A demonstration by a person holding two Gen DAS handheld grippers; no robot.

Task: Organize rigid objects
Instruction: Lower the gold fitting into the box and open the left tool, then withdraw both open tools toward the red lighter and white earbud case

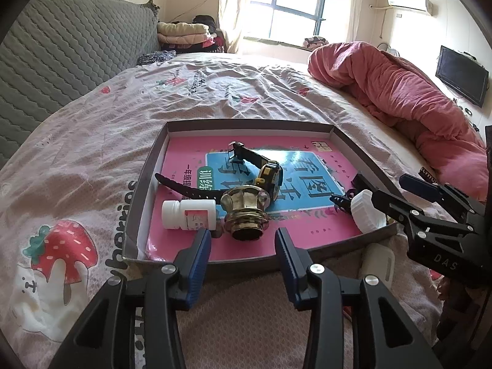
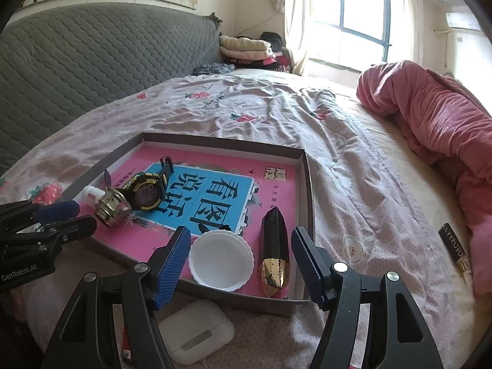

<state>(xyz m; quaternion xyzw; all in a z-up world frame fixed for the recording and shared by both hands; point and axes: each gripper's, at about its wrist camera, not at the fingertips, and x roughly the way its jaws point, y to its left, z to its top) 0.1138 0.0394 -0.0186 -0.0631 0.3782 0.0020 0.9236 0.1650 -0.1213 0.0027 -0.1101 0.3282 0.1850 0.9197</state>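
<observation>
A: Where do the two grippers stand?

B: The left gripper point(image 1: 243, 240) hangs over the near edge of the tray point(image 1: 246, 124), its blue pads spread apart with nothing between them. The right gripper point(image 2: 240, 246) is spread wide too, holding nothing, at the tray's near right corner.

A: What lies in the tray?

B: A pink book point(image 1: 307, 233) covers its floor. On it, at the near left, a white pill bottle point(image 1: 189, 214) lies on its side, touching a brass knob point(image 1: 246, 212). Just behind the knob sits a black and yellow watch point(image 2: 144, 191), its strap stretched toward the far wall. At the near right, a white cap point(image 2: 220, 264) lies open side up, just beside a black and gold case point(image 2: 274, 253).

A: Anything outside the tray?

B: A white earbud case point(image 2: 196, 330) rests on the bedsheet point(image 2: 246, 107) just in front of the tray, under the right gripper. A small black and gold tube point(image 2: 455, 249) lies well apart to the right, near the pink quilt point(image 2: 436, 117).
</observation>
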